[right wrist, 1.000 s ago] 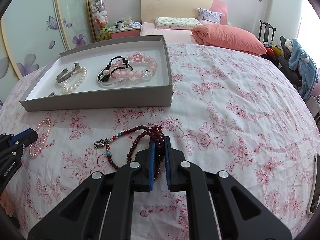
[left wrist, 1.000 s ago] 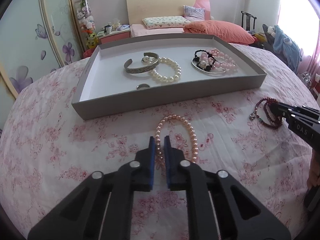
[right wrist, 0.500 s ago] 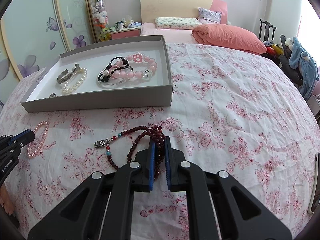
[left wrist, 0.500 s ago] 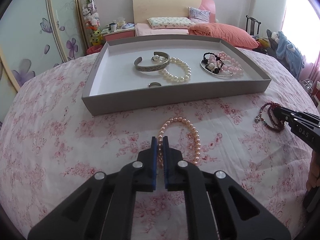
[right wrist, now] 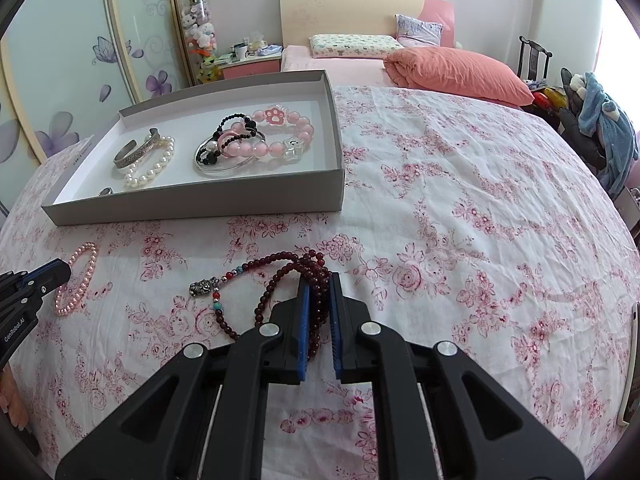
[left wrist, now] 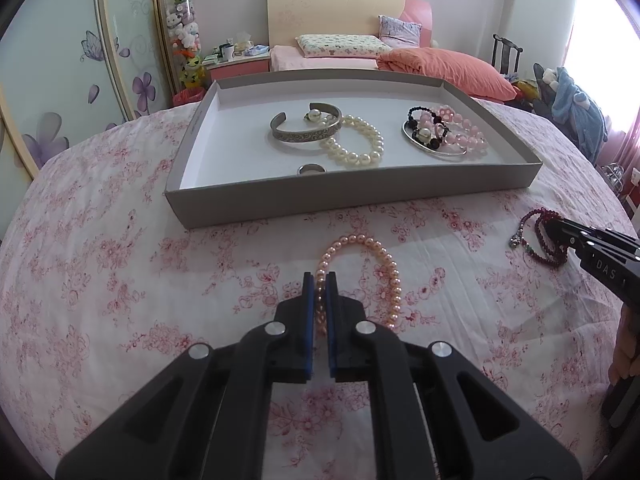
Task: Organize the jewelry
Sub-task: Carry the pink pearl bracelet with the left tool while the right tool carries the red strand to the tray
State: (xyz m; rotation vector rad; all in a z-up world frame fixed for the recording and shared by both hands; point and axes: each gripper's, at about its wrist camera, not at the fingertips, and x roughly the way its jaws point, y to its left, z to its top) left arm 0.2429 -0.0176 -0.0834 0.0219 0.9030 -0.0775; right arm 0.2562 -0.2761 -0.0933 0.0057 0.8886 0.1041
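Left gripper (left wrist: 320, 280) pinched shut on pink pearl bracelet (left wrist: 362, 276), just before grey tray's (left wrist: 352, 202) front wall. Right gripper (right wrist: 319, 280) clamped on dark red bead strand (right wrist: 280, 280) near tray's front right corner. Likely risks: loose strand loops snagging floral bedspread (right wrist: 460, 220), beads slipping from narrow pads (right wrist: 305, 300).

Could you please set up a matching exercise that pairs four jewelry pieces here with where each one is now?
1. pink pearl bracelet
2. dark red bead strand
3. silver cuff
4. paw-charm pink bracelet

A. tray, right part
B. between the left gripper's pads
C. tray, left part
D. between the right gripper's pads

Pairs: 1-B, 2-D, 3-C, 4-A
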